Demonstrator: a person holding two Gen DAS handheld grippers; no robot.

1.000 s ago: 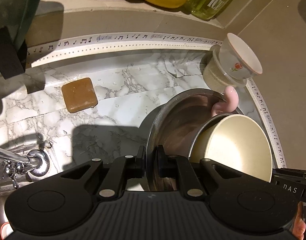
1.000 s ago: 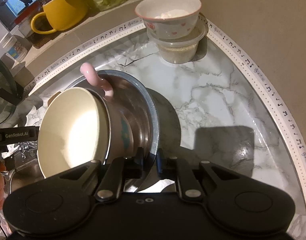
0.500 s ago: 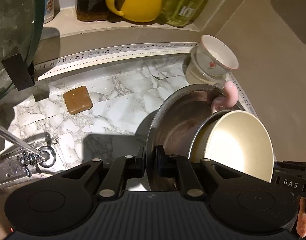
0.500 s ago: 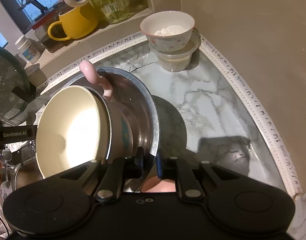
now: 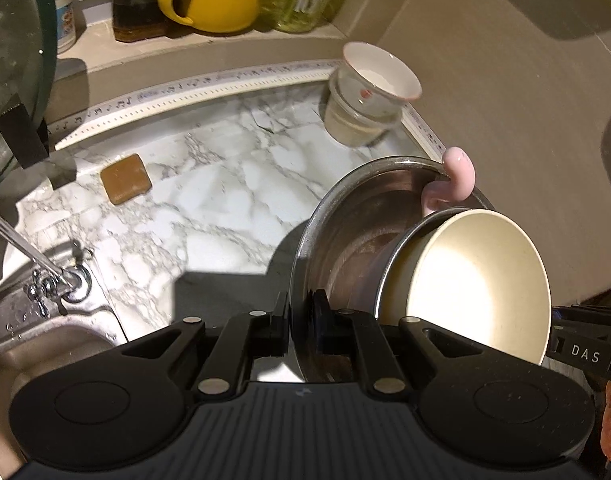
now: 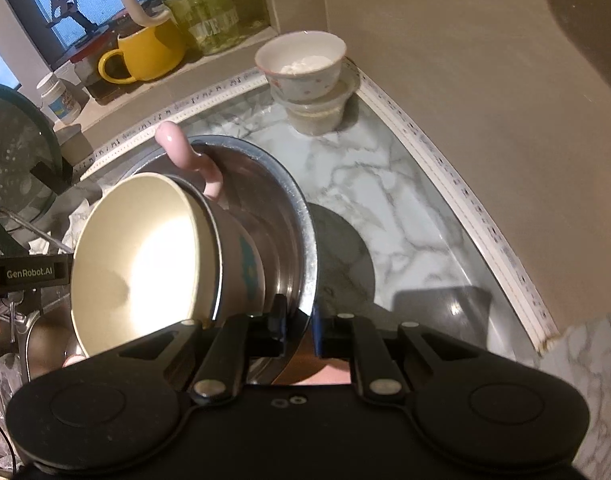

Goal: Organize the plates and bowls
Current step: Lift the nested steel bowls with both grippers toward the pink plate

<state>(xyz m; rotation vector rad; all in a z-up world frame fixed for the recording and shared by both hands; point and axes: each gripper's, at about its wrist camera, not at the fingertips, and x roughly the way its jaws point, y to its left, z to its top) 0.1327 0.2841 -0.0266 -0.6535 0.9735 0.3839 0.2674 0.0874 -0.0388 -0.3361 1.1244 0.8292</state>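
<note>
1. The left gripper (image 5: 301,330) is clamped on the near rim of a round stainless steel bowl (image 5: 357,216), one finger on each side of the thin metal edge.
2. The right gripper (image 6: 299,330) pinches the rim of the same steel bowl (image 6: 293,216) from the opposite side, fingers nearly together.
3. The steel bowl is tilted on its side, above the white marble-patterned table (image 5: 225,184).
4. Nested inside it is a cream-coloured bowl (image 5: 477,280), also tipped sideways, with a curved pink handle (image 5: 453,180) sticking up beside its rim.
5. Farther off, in the table's back corner, a small white patterned bowl (image 6: 301,66) sits on a clear plastic tub (image 6: 317,114).
6. A brown square sponge (image 5: 125,178) lies on the table well apart from the bowls.
</note>
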